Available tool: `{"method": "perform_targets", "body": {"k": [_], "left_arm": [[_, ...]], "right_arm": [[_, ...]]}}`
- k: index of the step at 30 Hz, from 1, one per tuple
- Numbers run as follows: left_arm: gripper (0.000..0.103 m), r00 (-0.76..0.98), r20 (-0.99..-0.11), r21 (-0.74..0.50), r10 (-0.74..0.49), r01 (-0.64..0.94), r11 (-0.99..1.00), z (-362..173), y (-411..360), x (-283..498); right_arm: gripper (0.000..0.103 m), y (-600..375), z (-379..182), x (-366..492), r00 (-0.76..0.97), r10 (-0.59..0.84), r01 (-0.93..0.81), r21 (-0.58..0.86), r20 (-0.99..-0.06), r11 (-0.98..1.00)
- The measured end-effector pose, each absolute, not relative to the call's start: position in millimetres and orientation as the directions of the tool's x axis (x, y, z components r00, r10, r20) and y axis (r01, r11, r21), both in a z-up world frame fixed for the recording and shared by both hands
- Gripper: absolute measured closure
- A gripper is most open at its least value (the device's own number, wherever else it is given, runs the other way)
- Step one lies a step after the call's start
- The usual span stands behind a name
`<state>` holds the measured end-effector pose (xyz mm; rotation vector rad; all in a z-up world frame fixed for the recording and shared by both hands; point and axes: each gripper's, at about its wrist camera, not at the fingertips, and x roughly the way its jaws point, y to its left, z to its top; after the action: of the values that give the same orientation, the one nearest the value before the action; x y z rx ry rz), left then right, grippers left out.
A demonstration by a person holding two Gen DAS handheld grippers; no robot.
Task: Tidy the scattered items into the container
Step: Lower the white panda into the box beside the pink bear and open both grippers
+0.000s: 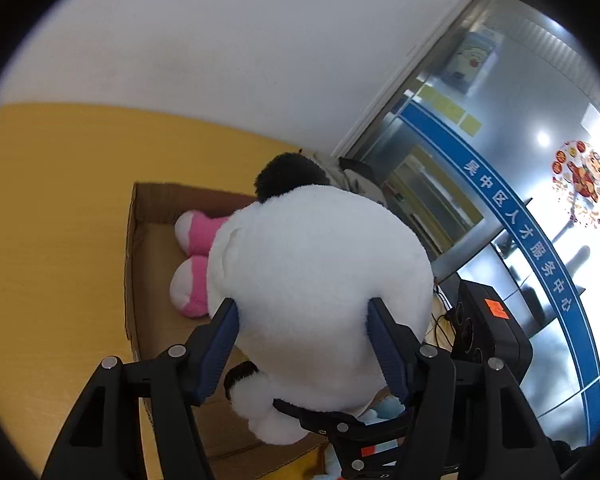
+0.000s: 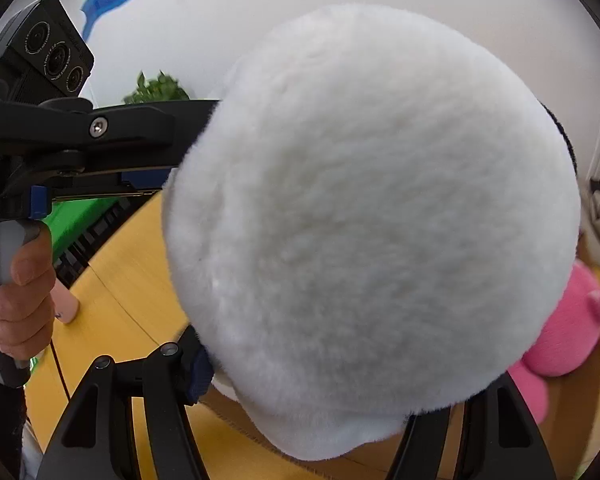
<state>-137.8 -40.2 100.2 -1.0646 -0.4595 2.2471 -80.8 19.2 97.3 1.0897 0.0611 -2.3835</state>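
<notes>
- Two grippers, both clamped on the same white plush toy [image 1: 320, 272], one from each side.
- Our left gripper [image 1: 304, 344]: blue pads [image 1: 220, 352] press into the toy's round white head, fur bulging between them.
- Our right gripper [image 2: 332, 376]: the toy fills almost all of this view; only the left pad [image 2: 198, 376] shows, pressed into the fur. Right finger is hidden behind the plush, so we read the grip from that contact alone.
- In the left wrist view the right gripper [image 1: 484, 328] shows as a black body with an orange tag, just beside the toy's right side.
- Toy hangs above the open cardboard box [image 1: 140, 216], not resting in it. Black tuft at the far top, small black patch low near the paw; face not visible.
- Pink plush [image 1: 194, 264] lies inside the box, mostly covered by the white toy; only two pink-and-white limbs show. Right wrist view catches its pink body [image 2: 556, 340] at the edge, blurred.
- Light blue item [image 1: 384, 408] under the toy, too covered to identify.
- Box sits on the yellow table [image 1: 52, 220].
- Hand [image 2: 20, 304] gripping the left tool's handle shows at the frame edge.
</notes>
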Motion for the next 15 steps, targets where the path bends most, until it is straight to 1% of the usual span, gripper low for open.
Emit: {"method": "perform_targets", "body": {"k": [4, 8, 11, 13, 15], "left_arm": [[0.038, -0.463, -0.633, -0.556, 0.62, -0.285, -0.781, 55, -46, -153], [0.038, -0.473, -0.694, -0.511, 0.543, -0.209, -0.834, 34, -50, -142], [0.038, -0.489, -0.732, -0.457, 0.474, -0.163, -0.874, 24, -59, -136], [0.039, -0.491, -0.734, -0.458, 0.47, -0.153, -0.876, 19, -63, -133], [0.039, -0.5, -0.728, -0.466, 0.469, -0.14, -0.874, 19, -65, -131]], "right_arm": [[0.03, 12, 53, -97, -0.416, -0.474, 0.465, 0.266, -0.776, -0.844], [0.03, -3, 27, -99, -0.26, -0.509, 0.483, 0.346, -0.821, -0.805], [0.03, -8, 12, -107, -0.176, -0.5, 0.508, 0.357, -0.848, -0.784], [0.028, -16, 4, -105, -0.156, -0.482, 0.508, 0.348, -0.862, -0.788], [0.025, -17, -2, -126, -0.149, -0.479, 0.498, 0.352, -0.865, -0.792]]}}
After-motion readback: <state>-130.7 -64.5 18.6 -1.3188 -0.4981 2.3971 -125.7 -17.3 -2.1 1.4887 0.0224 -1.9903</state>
